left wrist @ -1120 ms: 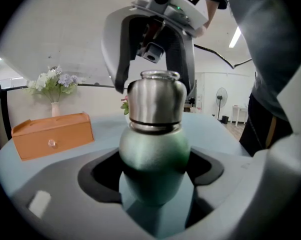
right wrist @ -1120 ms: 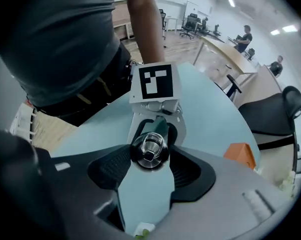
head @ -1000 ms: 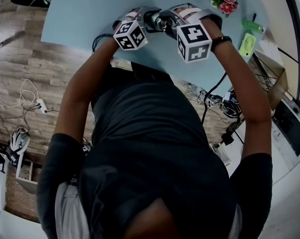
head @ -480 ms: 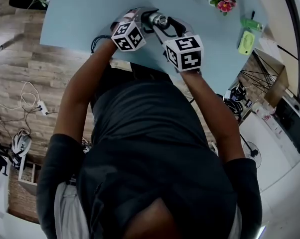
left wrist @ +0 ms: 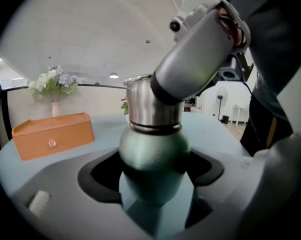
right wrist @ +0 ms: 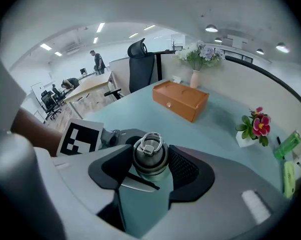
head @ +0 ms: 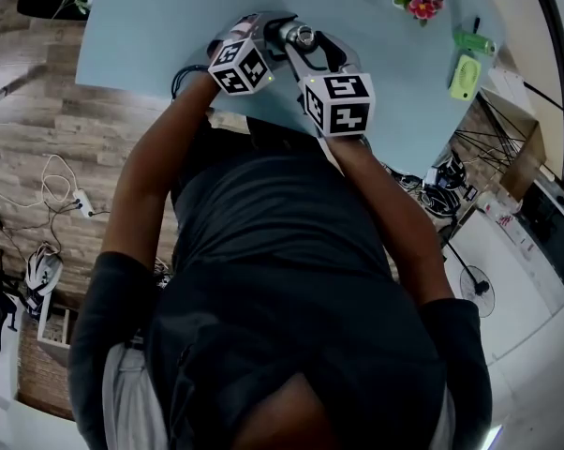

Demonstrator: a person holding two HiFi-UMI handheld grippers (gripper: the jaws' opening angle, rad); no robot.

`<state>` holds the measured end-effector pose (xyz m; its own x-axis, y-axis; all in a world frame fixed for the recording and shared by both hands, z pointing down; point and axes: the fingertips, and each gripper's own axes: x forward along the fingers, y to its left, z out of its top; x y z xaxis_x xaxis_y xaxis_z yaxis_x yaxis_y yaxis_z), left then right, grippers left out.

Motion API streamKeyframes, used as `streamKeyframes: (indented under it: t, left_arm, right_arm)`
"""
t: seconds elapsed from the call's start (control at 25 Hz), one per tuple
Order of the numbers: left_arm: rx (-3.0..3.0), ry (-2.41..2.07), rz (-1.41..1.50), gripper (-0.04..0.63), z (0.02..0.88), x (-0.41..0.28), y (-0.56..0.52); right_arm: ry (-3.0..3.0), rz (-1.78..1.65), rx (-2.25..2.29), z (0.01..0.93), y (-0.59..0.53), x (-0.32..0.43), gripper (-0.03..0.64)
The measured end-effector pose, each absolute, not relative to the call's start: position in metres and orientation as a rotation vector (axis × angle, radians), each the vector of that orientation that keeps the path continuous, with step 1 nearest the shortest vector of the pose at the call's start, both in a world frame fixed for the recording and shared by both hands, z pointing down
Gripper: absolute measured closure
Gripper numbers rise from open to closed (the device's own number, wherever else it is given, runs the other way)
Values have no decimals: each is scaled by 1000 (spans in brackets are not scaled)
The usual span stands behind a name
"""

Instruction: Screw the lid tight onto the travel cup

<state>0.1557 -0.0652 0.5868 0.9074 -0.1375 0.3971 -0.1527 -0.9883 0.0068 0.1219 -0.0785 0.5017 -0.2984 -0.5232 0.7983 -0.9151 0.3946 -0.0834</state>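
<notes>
The travel cup stands upright on the light-blue table [head: 160,26]. Its green body [left wrist: 153,151] sits between the jaws of my left gripper [left wrist: 153,176], which is shut on it. The steel lid [right wrist: 149,154], with a ring on top, is clamped between the black pads of my right gripper [right wrist: 150,164]. In the head view both grippers meet at the lid [head: 302,37], the left gripper [head: 268,36] from the left and the right gripper [head: 310,52] from the near right. In the left gripper view the right gripper's grey body covers the lid's top.
An orange wooden box [right wrist: 180,100] lies further back on the table, with a vase of pale flowers [right wrist: 198,59] behind it. A small pot of pink flowers [head: 419,0] and green items [head: 465,75] sit at the table's right edge. Cables trail on the floor.
My right gripper has swung around the lid toward the person's body, its marker cube moving down and left. The left gripper and cup have stayed in place.
</notes>
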Motion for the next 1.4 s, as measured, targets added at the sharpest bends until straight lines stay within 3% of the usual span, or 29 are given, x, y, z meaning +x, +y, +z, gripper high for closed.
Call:
streamKeyframes:
  t: [0.16,0.24,0.64,0.84,1.08,1.4]
  left_arm:
    - [3030,-231,626,170,587,156,-65]
    - [3029,-229,625,170,587,157,-65]
    - [3026,-231,624,170,587,156,-65]
    - [3026,-234,622,170,588,156,-66]
    - [3028,-233,622,170,587,155,-65]
    - [3028,-234,622,170,588,155,-66]
  right_arm:
    - [-1975,644,1090,504,-75,119,385]
    - [-1998,544,947,498,-75,116,352]
    - [-1798,-319,-280,495,-56,111,347]
    - [-1639,-507,-547,512,-52,117,358]
    - [-1798,-274,-337,511,-55,111,377]
    - [-1958,386,660,506,-73,115,377]
